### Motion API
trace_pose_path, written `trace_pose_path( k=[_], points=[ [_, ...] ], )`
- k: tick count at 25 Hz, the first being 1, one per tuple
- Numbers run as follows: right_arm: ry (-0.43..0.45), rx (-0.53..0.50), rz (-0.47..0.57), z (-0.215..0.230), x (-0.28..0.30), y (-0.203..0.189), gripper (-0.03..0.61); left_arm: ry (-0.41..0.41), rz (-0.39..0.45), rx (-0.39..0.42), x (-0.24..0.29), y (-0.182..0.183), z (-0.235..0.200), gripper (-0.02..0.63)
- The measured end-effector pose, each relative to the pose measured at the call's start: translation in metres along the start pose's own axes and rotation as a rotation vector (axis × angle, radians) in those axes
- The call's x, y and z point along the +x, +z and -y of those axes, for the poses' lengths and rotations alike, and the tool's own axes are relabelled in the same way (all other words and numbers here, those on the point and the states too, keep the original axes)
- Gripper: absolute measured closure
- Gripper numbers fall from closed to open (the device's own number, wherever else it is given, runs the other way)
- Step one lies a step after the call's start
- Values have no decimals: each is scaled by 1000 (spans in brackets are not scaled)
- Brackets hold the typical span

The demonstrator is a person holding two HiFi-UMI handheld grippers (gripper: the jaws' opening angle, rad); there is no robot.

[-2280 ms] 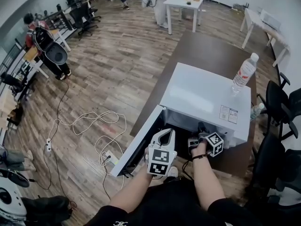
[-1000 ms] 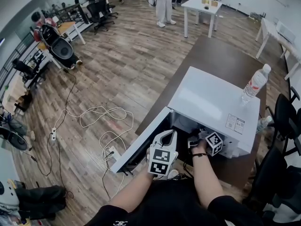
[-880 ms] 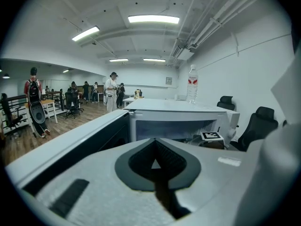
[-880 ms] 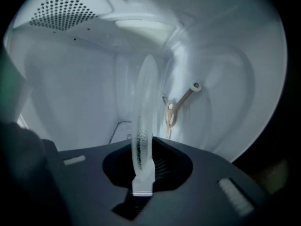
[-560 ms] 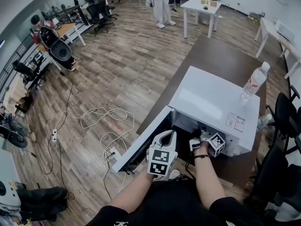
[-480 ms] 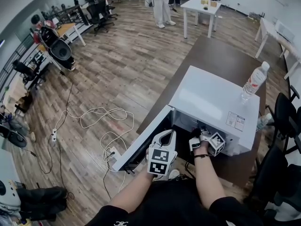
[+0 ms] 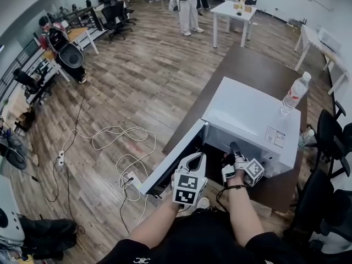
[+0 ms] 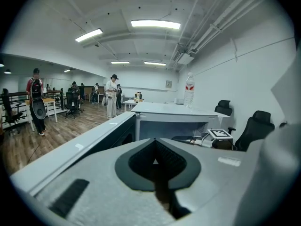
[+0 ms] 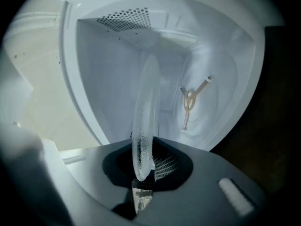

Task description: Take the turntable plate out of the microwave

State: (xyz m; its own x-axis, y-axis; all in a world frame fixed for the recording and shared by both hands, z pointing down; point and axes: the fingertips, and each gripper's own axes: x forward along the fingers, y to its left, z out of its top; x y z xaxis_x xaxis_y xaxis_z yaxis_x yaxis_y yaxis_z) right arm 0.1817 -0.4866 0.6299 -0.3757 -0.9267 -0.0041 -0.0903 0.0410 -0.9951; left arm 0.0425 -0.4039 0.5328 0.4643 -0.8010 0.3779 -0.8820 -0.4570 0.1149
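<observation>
Right gripper [image 9: 141, 174] level at microwave [image 7: 250, 111] mouth, clamping turntable plate [image 9: 145, 112]

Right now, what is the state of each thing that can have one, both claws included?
Microwave door: open.
Turntable plate: off the roller support, gripped at its rim.
Right claw: shut on the plate.
Left claw: shut, empty.
Roller support: bare.
Water bottle: upright.

The microwave [image 7: 250, 117] stands on the tabletop [image 7: 253, 65], with a bottle [image 7: 293, 95] on its far right corner and its door [image 7: 173, 161] open to the left. At the opening, the right tool [image 9: 143, 173] holds the plate [image 9: 145, 117]. The left tool [image 7: 192, 161] is near the door.
</observation>
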Motion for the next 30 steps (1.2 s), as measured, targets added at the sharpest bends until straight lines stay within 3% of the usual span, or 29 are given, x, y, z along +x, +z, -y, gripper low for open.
trace_pose_path(
  k=[19, 30],
  points=[
    [114, 58, -3, -41, -115, -54, 540, -134, 35, 50, -60, -14, 49, 607],
    [84, 45, 5, -40, -158, -72, 540, -152, 40, 55, -82, -26, 64, 607]
  ],
)
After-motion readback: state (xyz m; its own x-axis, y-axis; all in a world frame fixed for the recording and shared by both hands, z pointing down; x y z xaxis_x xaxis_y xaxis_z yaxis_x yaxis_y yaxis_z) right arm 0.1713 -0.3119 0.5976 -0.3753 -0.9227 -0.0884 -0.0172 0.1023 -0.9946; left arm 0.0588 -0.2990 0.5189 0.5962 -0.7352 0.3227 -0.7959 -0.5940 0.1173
